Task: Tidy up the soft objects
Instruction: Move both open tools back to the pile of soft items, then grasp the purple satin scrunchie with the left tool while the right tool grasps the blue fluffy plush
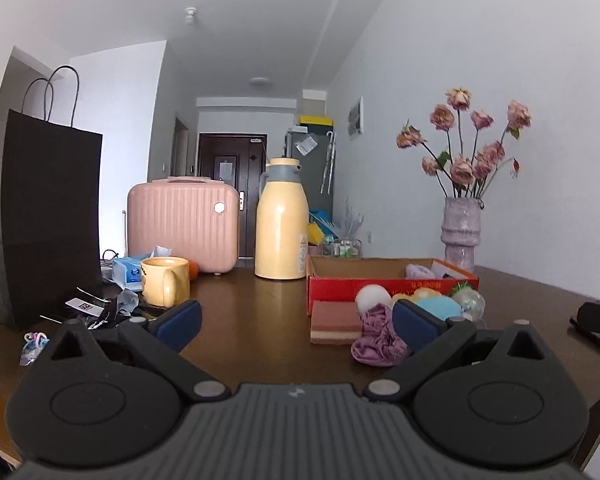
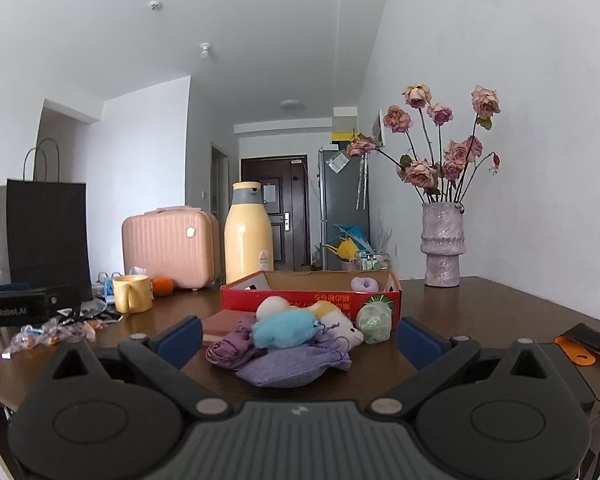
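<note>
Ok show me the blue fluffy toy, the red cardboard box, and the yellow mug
blue fluffy toy (image 2: 286,329), right wrist view, middle of its fuzzy body
red cardboard box (image 2: 300,299), right wrist view, front wall
yellow mug (image 1: 165,285), left wrist view, side by the handle

White walls (image 2: 500,120) and ceiling (image 2: 180,40) surround me; beyond my dark wooden table (image 2: 480,312), a hallway ends at a dark door (image 2: 274,208) beside a grey fridge (image 2: 342,188).

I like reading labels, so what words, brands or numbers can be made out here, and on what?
"GenRobot.AI": on the black left gripper seen from the right wrist.
Yellow characters on the red cardboard box: blurred, unreadable.
Sticker on the yellow thermos jug: too small.
Tag on the table: a code pattern, no readable words.
</note>
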Demonstrator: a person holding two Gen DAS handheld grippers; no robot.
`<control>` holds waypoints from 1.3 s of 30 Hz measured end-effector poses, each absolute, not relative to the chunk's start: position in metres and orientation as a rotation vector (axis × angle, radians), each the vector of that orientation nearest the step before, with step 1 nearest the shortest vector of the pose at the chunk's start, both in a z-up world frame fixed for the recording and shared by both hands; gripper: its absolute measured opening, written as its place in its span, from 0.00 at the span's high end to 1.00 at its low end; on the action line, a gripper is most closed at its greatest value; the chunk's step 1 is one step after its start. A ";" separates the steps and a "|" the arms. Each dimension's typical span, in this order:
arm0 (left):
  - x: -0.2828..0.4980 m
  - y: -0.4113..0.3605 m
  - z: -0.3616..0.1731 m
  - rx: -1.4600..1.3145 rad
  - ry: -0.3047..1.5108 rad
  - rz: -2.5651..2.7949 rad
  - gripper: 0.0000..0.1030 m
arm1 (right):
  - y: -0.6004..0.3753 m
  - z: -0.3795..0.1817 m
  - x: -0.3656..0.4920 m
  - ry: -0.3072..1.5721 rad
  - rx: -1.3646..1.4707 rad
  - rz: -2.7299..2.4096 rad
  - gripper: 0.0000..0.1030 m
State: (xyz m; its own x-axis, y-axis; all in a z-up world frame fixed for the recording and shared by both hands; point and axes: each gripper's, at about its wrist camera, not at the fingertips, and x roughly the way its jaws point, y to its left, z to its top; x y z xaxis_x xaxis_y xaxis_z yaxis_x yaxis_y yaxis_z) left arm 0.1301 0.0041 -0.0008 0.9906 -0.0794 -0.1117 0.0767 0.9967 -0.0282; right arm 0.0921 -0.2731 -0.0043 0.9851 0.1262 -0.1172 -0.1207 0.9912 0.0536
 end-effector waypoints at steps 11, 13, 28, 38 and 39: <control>0.142 -0.004 -0.018 -0.005 0.175 -0.082 0.00 | -0.275 -0.016 0.112 0.184 0.038 0.091 0.00; 0.147 -0.005 -0.021 0.001 0.196 -0.094 0.00 | -0.276 -0.018 0.121 0.219 0.076 0.083 0.00; 0.261 -0.028 -0.024 0.001 0.460 -0.302 0.00 | -0.280 -0.023 0.212 0.329 0.079 0.179 0.01; 0.360 -0.059 -0.034 0.016 0.641 -0.413 0.17 | -0.292 -0.016 0.322 0.473 0.165 0.278 0.17; 0.364 -0.060 -0.037 0.011 0.650 -0.424 0.19 | -0.291 -0.019 0.331 0.491 0.177 0.286 0.18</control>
State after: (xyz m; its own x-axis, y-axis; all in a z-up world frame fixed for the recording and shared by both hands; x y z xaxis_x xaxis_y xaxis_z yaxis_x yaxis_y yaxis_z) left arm 0.3637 -0.0601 -0.0369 0.7135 -0.3792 -0.5891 0.3861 0.9145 -0.1210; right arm 0.3306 -0.2909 -0.0191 0.8433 0.3113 -0.4381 -0.2269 0.9452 0.2349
